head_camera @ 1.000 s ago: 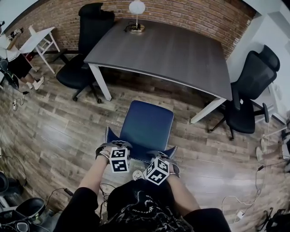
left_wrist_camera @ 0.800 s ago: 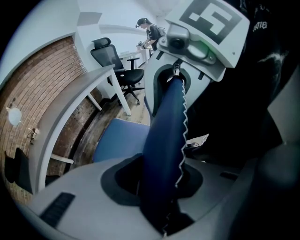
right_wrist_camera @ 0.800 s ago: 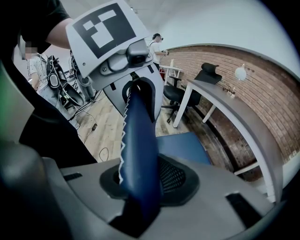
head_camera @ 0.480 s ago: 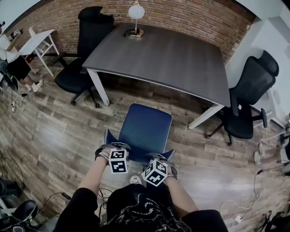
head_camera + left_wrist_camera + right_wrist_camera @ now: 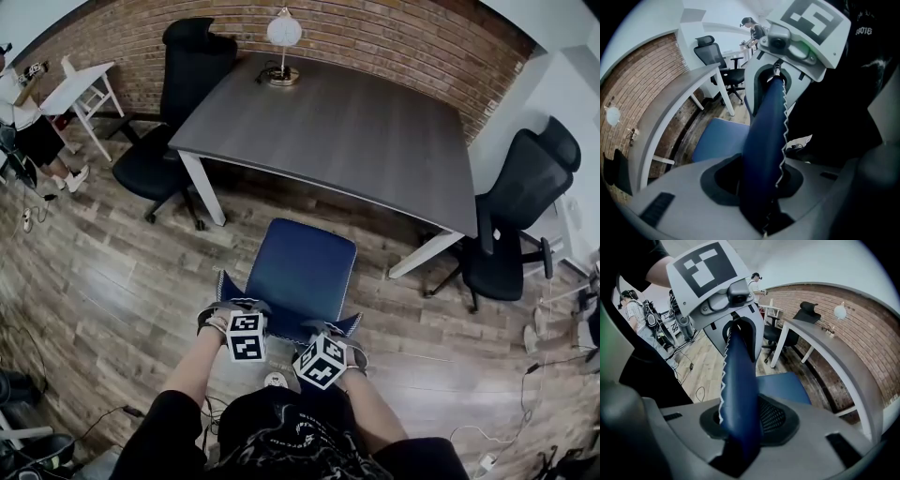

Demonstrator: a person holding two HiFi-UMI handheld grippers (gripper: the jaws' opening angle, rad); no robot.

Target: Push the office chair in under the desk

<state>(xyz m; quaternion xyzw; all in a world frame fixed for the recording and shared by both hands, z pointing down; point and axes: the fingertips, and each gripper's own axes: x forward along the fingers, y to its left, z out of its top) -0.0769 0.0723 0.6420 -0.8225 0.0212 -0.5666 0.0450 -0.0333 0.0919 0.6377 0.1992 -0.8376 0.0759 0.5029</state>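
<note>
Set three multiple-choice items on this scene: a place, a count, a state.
1. The white globe lamp stands: A on the dark grey desk; B on a shelf; C on a windowsill.
2. How many black office chairs are in the head view? A one; B two; C four.
3. The blue padded chair has its seat: A under the desk; B out in front of it; C tipped over.
Answers: 1A, it sits at the desk's far edge; 2B, one stands left of the desk, one right; 3B, the whole seat shows short of the desk's near edge.
</note>
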